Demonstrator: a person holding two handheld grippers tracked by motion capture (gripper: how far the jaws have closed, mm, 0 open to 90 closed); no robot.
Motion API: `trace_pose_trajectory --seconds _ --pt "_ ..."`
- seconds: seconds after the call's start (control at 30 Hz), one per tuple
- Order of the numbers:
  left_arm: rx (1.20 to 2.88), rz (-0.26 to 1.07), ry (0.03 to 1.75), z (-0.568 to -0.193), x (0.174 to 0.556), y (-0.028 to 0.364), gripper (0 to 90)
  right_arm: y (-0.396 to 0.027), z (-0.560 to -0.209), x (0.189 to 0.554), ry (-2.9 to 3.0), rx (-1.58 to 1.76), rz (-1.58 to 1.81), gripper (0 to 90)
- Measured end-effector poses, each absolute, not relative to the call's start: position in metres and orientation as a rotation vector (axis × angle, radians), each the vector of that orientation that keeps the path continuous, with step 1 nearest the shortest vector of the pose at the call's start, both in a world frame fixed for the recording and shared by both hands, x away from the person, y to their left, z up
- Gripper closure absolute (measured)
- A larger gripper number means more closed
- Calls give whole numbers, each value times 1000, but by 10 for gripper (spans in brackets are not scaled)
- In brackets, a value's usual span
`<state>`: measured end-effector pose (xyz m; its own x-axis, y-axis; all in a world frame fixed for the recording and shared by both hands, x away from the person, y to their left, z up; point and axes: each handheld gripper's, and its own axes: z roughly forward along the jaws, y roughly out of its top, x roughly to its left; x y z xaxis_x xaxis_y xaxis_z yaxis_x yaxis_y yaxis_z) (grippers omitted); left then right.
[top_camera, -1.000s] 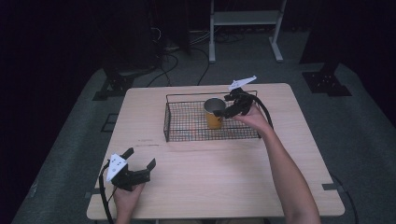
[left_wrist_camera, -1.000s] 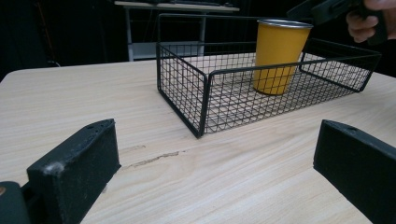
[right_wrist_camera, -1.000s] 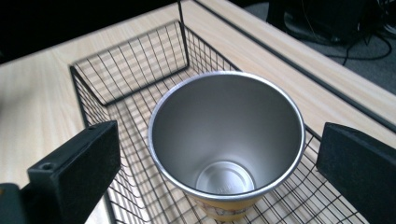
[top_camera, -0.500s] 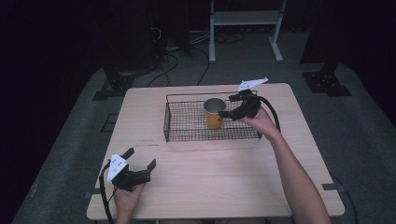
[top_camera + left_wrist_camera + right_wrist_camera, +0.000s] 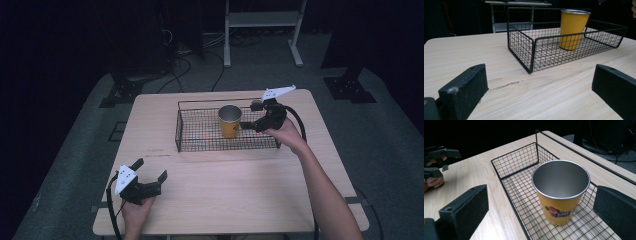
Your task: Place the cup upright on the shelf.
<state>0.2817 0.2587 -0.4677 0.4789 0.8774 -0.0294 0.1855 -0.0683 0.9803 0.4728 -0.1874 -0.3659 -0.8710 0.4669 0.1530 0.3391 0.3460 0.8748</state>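
Observation:
A yellow metal cup (image 5: 230, 120) stands upright in a black wire basket (image 5: 200, 145) at the middle of the wooden table. My right gripper (image 5: 249, 116) hovers just right of the cup, over the basket's right end, open and apart from it. In the right gripper view the cup (image 5: 561, 192) stands between and beyond the spread jaws, empty inside. My left gripper (image 5: 150, 170) rests open near the table's front left corner, holding nothing. The left gripper view looks across bare wood at the basket (image 5: 534, 50) and the cup (image 5: 573, 27).
The table (image 5: 240, 190) has bare wood in front of the basket. A white metal stand (image 5: 262, 30) and cables lie on the dark floor behind. The other hand with its gripper (image 5: 436, 157) shows far off in the right gripper view.
My right gripper has drawn back to the right, away from the cup, which stays upright in the basket. The left gripper has not moved.

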Motion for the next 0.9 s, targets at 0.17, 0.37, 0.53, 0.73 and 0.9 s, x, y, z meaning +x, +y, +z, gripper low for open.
trace_pose_trajectory --seconds 0.17,0.37,0.53,0.73,0.9 --pt "1560 742 951 -468 282 259 0 -190 -362 468 2478 735 1567 0" --pt "1560 743 952 -468 282 259 0 -191 -361 461 2483 703 1569 0" --pt "1563 744 952 -468 282 259 0 -195 -365 457 2481 706 1578 0" --pt "1564 743 950 -468 282 259 0 -200 -366 454 2481 718 1599 0" --pt "1566 744 950 -467 281 258 0 -205 -370 449 2475 724 1602 0"
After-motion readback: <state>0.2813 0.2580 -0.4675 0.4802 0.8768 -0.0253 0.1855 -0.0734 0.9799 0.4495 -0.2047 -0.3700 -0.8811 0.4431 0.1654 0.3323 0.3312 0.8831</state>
